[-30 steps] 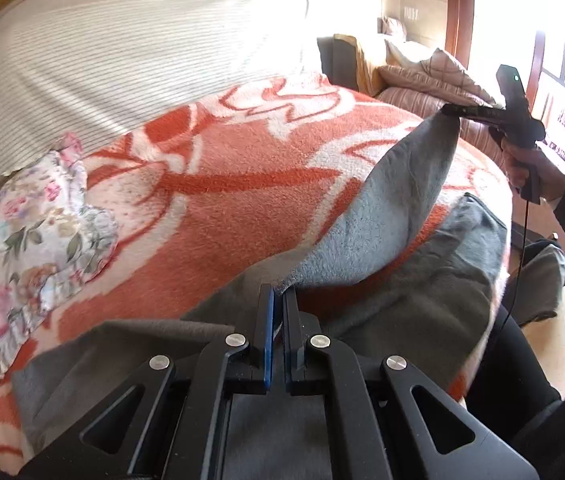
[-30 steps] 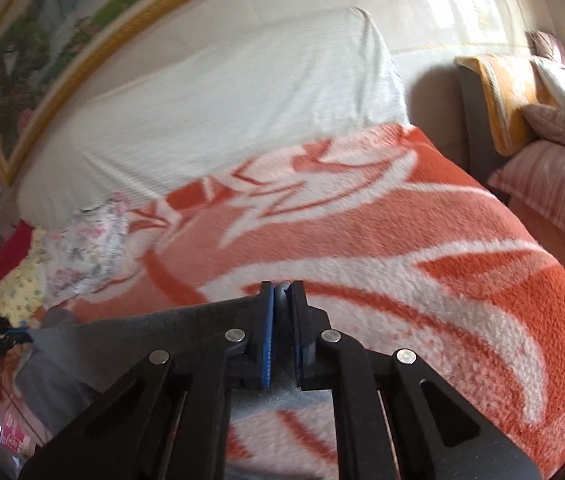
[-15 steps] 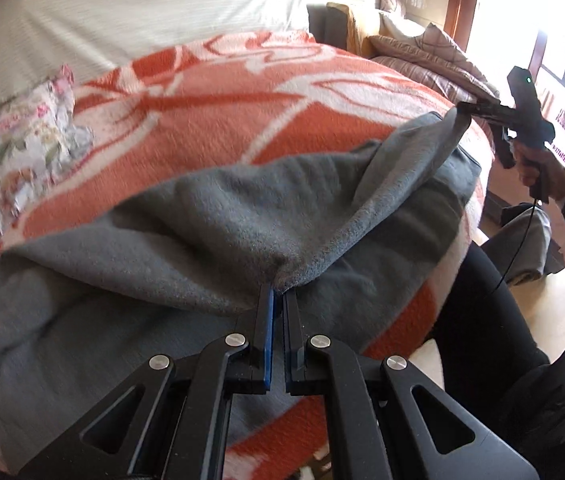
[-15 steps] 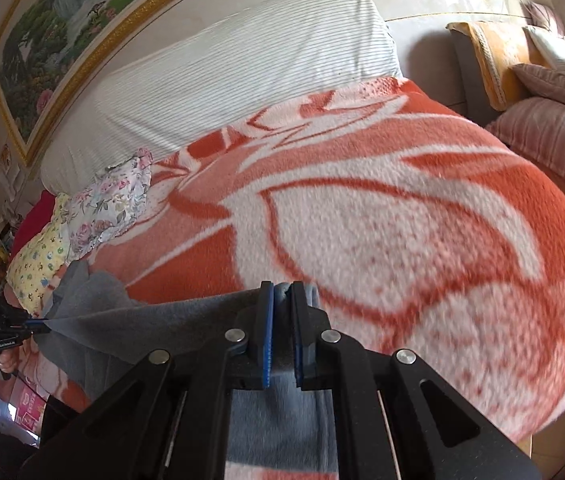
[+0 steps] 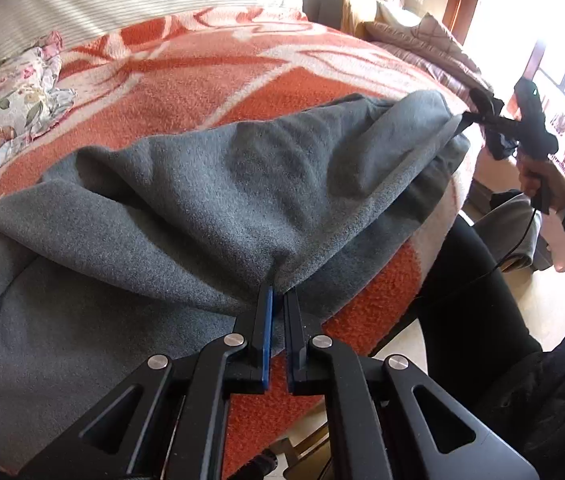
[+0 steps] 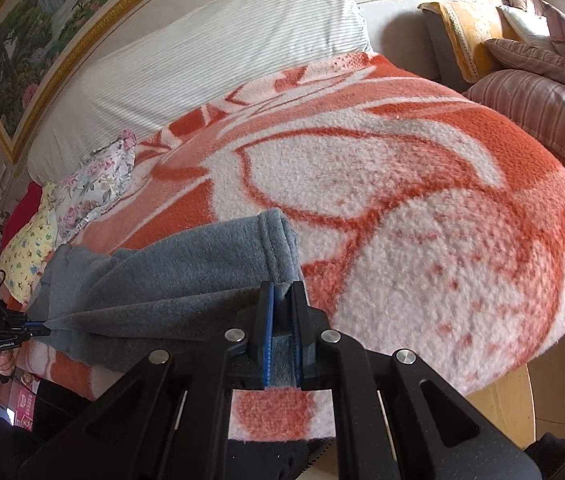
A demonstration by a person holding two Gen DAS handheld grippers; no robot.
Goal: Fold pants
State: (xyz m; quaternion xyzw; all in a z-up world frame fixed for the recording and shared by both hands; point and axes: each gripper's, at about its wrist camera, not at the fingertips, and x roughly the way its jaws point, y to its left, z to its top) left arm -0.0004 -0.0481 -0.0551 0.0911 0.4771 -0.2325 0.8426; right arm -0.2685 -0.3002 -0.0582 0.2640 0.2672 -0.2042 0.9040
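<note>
While both handheld tools grip opposite ends of the same garment, the left gripper [image 5: 277, 294] is clenched on a bunched fold of the grey fleece pants [image 5: 210, 200] at six o'clock in its own view, blue-lined fingers [image 5: 267, 320] almost together around the cloth. From there the pants spread across the near edge of an orange-and-white blanket [image 5: 210, 68], one layer lifted and drawn taut toward two o'clock, where the right gripper [image 5: 467, 117] pinches the far end. Seen from the right wrist, that gripper [image 6: 282, 292] clamps thick grey fabric between its jaws at six o'clock, a hemmed leg opening [image 6: 278, 248] standing just beyond the tips. Its stretched edge runs to nine o'clock and the distant left gripper [image 6: 38, 326]. Farther off, a floral pillow [image 6: 98, 180] lies at ten o'clock, a striped white headboard cover [image 6: 218, 48] rises behind, and a framed landscape painting [image 6: 42, 40] hangs at eleven.
</note>
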